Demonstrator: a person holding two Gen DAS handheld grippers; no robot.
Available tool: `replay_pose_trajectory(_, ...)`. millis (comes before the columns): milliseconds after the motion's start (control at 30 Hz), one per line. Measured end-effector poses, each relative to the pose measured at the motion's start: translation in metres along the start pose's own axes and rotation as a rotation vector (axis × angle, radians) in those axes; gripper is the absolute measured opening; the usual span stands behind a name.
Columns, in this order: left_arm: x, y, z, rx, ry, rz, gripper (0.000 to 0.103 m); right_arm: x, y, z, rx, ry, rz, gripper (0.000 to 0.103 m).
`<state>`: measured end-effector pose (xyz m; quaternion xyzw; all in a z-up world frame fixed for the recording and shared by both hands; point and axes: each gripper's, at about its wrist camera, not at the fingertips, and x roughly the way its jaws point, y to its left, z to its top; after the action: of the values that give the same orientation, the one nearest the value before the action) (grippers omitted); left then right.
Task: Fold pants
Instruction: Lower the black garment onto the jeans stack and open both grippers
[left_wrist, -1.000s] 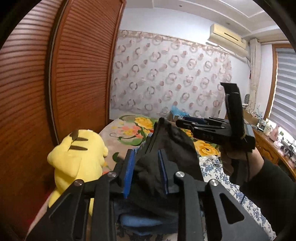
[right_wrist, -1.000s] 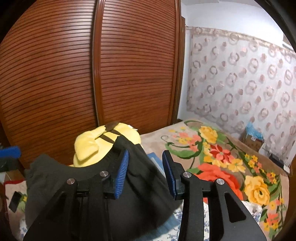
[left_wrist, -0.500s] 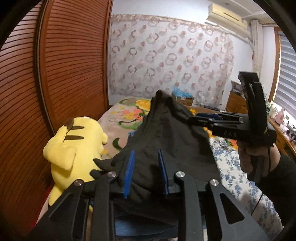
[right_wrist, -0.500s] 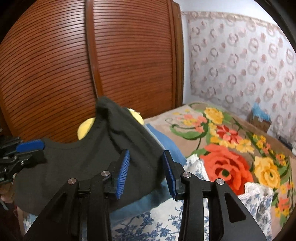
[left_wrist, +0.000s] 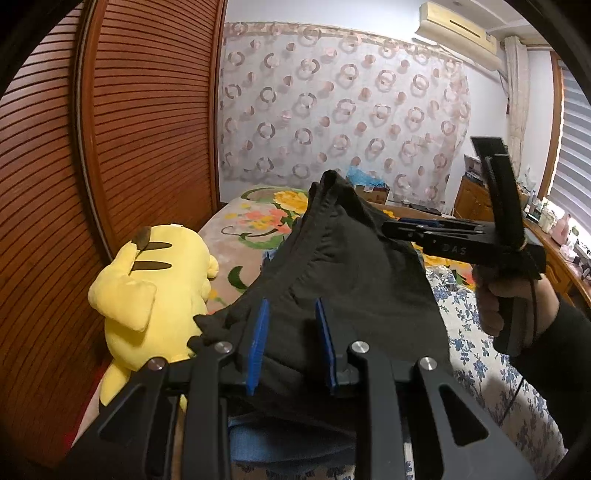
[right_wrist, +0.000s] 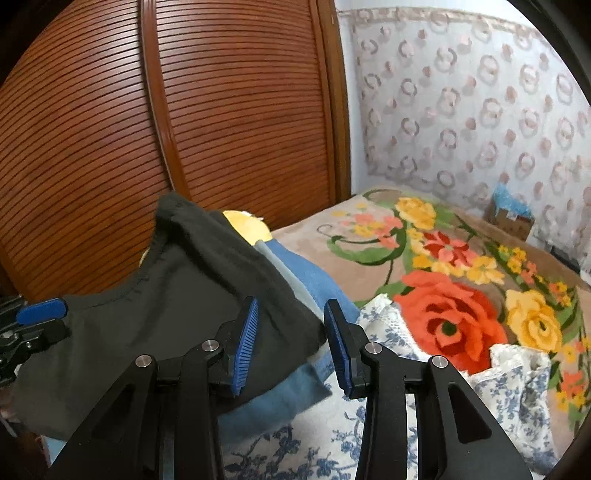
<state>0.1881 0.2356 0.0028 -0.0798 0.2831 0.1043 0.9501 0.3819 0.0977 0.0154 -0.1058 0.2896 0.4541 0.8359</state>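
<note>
The black pants (left_wrist: 354, 269) lie bunched in a peaked heap on blue folded clothes (right_wrist: 314, 280) at the bed's left side, and they show in the right wrist view too (right_wrist: 177, 295). My left gripper (left_wrist: 291, 343) is open with its blue pads over the near edge of the pants, gripping nothing. My right gripper (right_wrist: 291, 347) is open and empty beside the heap's right edge. It appears in the left wrist view (left_wrist: 399, 229), fingertips against the pants' right side.
A yellow plush toy (left_wrist: 147, 291) lies left of the pants against the brown slatted wardrobe (right_wrist: 184, 110). A floral blanket (right_wrist: 461, 288) covers the bed, with a blue-flowered white sheet (right_wrist: 388, 332) in front. A wooden desk (left_wrist: 554, 266) stands right.
Both grippers have backed away from the pants and both stay open. The pants heap now sits lower and farther from the right gripper.
</note>
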Motion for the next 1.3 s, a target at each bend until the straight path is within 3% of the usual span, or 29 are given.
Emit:
replay_pose_trajectory(133,-0.009,-0.003,-0.001,0.016,-0.003,0.020,0.026,-0.021,0.008,0.000,-0.004,-0.031,-0.012,0.038)
replay_pose_trajectory(633,-0.058,-0.017,-0.004,0.063,-0.053,-0.028,0.057,-0.086,0.042,-0.026,-0.011,-0.074,-0.048,0.038)
replay_pose_trajectory(900,-0.086,-0.027,-0.005,0.084,-0.086,-0.036,0.058,-0.118,0.054,-0.040,-0.001,-0.096,-0.061,0.039)
replay_pose_trajectory(1033,-0.095,-0.037,-0.007,0.110,-0.090,-0.001,0.058,-0.132,0.061,-0.046,0.006,-0.107,-0.066,0.039)
replay_pose_trajectory(1300,-0.110,-0.045,-0.014,0.077,-0.103,-0.081,0.058,-0.163,0.075,-0.064,0.013,-0.122,-0.094,0.040)
